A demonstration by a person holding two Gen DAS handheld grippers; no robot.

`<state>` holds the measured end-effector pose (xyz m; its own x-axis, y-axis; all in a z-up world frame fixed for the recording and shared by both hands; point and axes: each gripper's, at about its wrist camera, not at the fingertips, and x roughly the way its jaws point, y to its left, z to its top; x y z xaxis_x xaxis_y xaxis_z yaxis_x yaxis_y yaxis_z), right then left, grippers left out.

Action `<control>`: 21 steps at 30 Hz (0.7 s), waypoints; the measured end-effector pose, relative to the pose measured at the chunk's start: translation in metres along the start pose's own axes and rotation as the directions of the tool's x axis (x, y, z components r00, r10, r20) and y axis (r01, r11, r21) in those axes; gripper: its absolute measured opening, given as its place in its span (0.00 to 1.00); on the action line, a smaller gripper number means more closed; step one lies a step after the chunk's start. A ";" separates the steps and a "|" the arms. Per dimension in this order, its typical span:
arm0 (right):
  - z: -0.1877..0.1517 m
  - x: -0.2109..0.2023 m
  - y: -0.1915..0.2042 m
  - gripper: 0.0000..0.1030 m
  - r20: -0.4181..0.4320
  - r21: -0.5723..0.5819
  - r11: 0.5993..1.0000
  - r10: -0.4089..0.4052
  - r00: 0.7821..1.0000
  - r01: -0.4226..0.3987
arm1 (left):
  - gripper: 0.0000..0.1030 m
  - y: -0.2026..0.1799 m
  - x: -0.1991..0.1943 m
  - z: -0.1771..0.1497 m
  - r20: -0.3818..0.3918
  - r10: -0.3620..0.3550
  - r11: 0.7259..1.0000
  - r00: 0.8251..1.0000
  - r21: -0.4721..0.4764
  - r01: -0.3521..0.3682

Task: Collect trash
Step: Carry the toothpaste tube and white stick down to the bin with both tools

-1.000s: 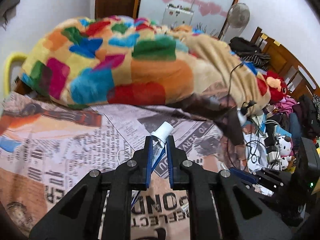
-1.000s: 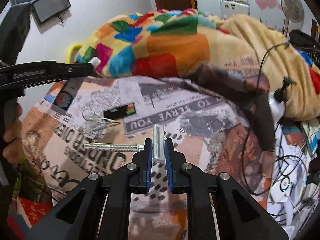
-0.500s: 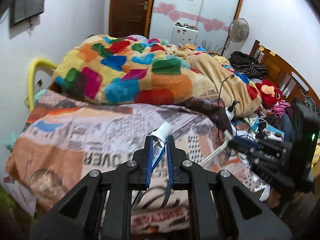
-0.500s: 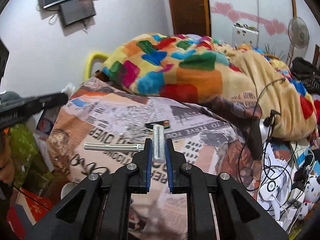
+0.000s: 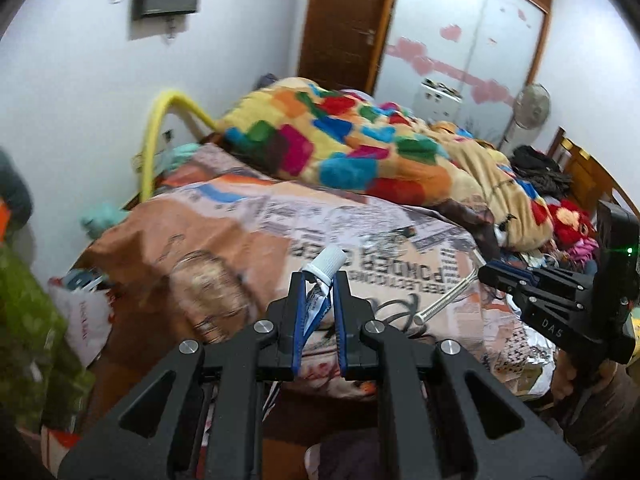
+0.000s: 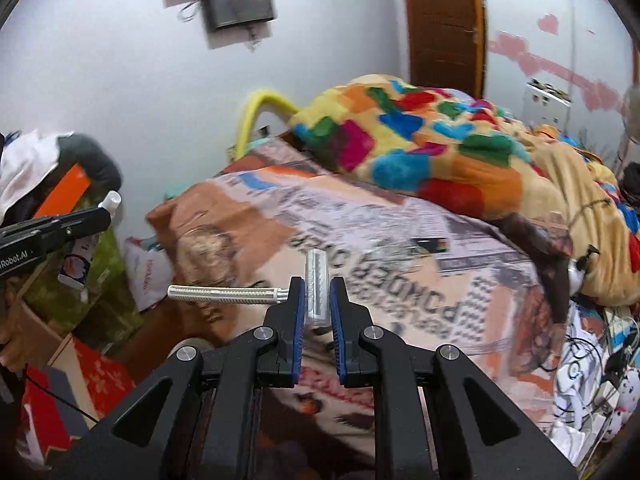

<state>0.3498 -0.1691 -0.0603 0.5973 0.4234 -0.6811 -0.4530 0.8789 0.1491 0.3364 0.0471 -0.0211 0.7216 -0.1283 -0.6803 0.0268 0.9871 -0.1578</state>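
Note:
My left gripper point(image 5: 319, 280) is shut on a squeezed toothpaste tube point(image 5: 325, 270) with a white cap, held in the air off the foot of the bed. It also shows at the far left of the right wrist view point(image 6: 102, 216). My right gripper point(image 6: 315, 286) is shut on the clear head of a disposable razor point(image 6: 317, 284); its white ribbed handle point(image 6: 224, 295) sticks out to the left. The right gripper shows in the left wrist view point(image 5: 504, 276) at the right, level with the bed edge.
The bed wears a newspaper-print sheet point(image 5: 256, 240) with a patchwork blanket point(image 5: 360, 148) heaped behind it. A white plastic bag point(image 5: 86, 320) and green cloth point(image 5: 28, 332) lie on the floor at left. Cables and toys point(image 6: 600, 364) clutter the right side.
Both grippers have pulled back and away from the bed and swung left, still holding their items. The bed looks smaller and the floor clutter at left has come into view.

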 end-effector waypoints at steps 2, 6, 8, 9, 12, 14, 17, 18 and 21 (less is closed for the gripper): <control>-0.003 0.003 0.024 0.11 -0.009 -0.025 0.999 0.022 1.000 -0.022 | 0.12 0.021 -0.018 -0.013 0.012 0.027 0.999 1.000 -0.024 -0.027; -0.009 0.012 0.069 0.11 -0.037 -0.075 0.995 0.062 0.997 -0.064 | 0.12 0.058 -0.043 -0.038 0.014 0.080 0.994 0.997 -0.075 -0.079; -0.012 0.017 0.088 0.11 -0.053 -0.096 0.992 0.080 0.995 -0.085 | 0.12 0.077 -0.051 -0.052 0.007 0.103 0.989 0.995 -0.107 -0.102; -0.014 0.020 0.099 0.11 -0.063 -0.107 0.990 0.089 0.994 -0.095 | 0.12 0.088 -0.055 -0.061 0.003 0.115 0.986 0.993 -0.122 -0.113; -0.020 0.036 0.129 0.11 -0.103 -0.139 0.983 0.108 0.989 -0.122 | 0.12 0.119 -0.066 -0.087 -0.016 0.142 0.976 0.990 -0.167 -0.142; -0.027 0.046 0.147 0.11 -0.130 -0.161 0.978 0.109 0.985 -0.130 | 0.12 0.136 -0.069 -0.103 -0.035 0.157 0.967 0.987 -0.198 -0.161; -0.039 0.066 0.173 0.11 -0.187 -0.182 0.971 0.123 0.975 -0.157 | 0.12 0.162 -0.070 -0.129 -0.075 0.182 0.951 0.980 -0.241 -0.195; -0.042 0.071 0.178 0.11 -0.202 -0.186 0.969 0.127 0.971 -0.165 | 0.12 0.171 -0.069 -0.137 -0.092 0.189 0.944 0.978 -0.258 -0.207; -0.055 0.090 0.198 0.11 -0.248 -0.207 0.962 0.123 0.961 -0.177 | 0.12 0.191 -0.064 -0.157 -0.133 0.200 0.927 0.971 -0.296 -0.231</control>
<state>0.2774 0.0314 -0.1317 0.3536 0.4607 -0.8140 -0.6789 0.7251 0.1154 0.1865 0.2289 -0.1201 0.6142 0.0598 -0.7869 -0.3467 0.9162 -0.2010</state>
